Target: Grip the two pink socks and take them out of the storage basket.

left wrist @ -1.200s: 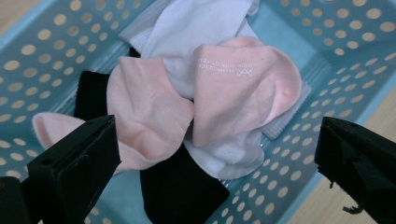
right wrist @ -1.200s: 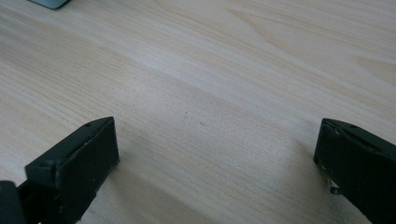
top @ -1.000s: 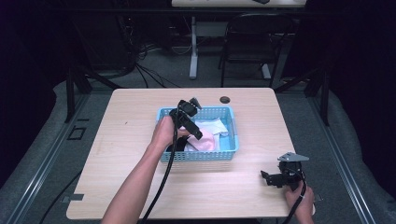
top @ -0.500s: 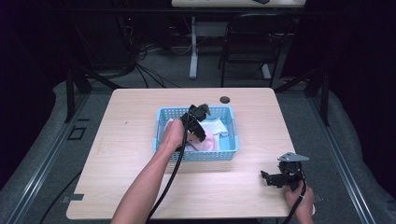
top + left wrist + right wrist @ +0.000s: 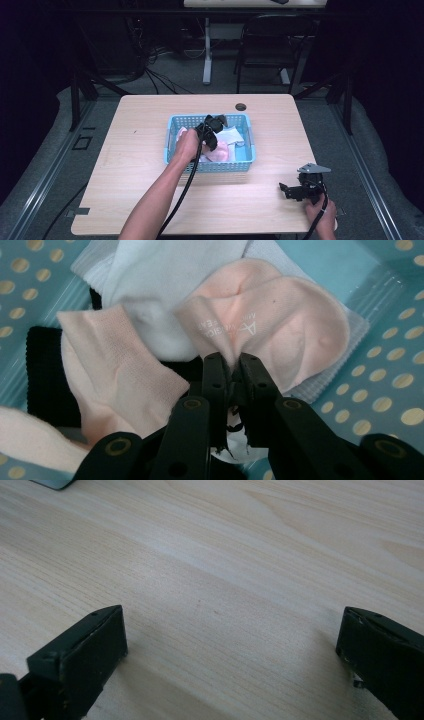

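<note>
The left tongs (image 5: 216,131) reach down into the blue basket (image 5: 245,165), which sits at the middle of the counter (image 5: 135,150), a little toward its far edge. The left hand (image 5: 186,148) grips them from over the basket's near-left part, and their black cable runs back along the forearm toward the counter's near edge. In the left gripper view the left tongs (image 5: 230,365) are nearly closed, pinching a fold of a pale pink sock (image 5: 280,325) that carries small white lettering. The fold stands up between the two jaw tips. This sock lies on a white cloth (image 5: 160,285) with a ribbed edge. Beside it, to the left in that view, lies a second pink sock (image 5: 117,375), and a black fabric piece (image 5: 47,375) shows under both. The basket floor is translucent blue with rows of round holes.

A small dark round grommet (image 5: 241,106) sits in the counter near its far edge, beyond the basket.

Near the counter's near-right corner, the right hand (image 5: 319,210) holds the right tongs (image 5: 286,191) low over the bare wood, well apart from the basket. In the right gripper view the right tongs (image 5: 230,645) stand wide apart, with only wood grain between the jaws.
</note>
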Available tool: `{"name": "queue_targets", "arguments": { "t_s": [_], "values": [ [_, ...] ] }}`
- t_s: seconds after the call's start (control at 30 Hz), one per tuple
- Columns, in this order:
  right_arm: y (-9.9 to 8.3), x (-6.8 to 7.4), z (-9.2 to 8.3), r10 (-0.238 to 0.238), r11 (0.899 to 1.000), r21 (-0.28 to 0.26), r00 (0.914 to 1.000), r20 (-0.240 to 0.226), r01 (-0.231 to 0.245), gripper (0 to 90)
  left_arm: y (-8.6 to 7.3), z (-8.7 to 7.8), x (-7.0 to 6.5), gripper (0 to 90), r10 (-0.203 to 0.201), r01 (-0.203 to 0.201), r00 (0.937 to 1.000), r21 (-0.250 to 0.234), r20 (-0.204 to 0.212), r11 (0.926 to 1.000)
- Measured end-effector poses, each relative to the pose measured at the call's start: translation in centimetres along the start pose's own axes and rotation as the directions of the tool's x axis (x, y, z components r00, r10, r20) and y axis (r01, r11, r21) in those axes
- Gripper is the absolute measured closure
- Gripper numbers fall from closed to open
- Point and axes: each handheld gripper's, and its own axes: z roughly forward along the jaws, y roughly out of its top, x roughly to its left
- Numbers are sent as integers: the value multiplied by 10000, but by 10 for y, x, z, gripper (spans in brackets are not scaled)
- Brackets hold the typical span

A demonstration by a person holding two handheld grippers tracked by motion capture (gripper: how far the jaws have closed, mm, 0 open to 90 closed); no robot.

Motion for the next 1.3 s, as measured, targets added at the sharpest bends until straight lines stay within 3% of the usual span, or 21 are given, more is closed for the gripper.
{"name": "queue_targets", "arguments": {
  "t_s": [0.3, 0.77, 1.3],
  "values": [
    [0, 0, 0, -1, 10000, 2, 10000, 0, 1, 0, -1, -20, -1, 841, 86, -89, 9996, -113, -277, 9999],
    [0, 0, 0, -20, 10000, 25, 10000, 19, 20, 0, -9, -61, 9, 837, 90, -101, 9991, -279, -409, 9996],
    [0, 0, 0, -21, 10000, 22, 10000, 21, 21, 0, -21, -94, 15, 836, 112, -140, 9985, -517, -540, 9986]
  ]
}}
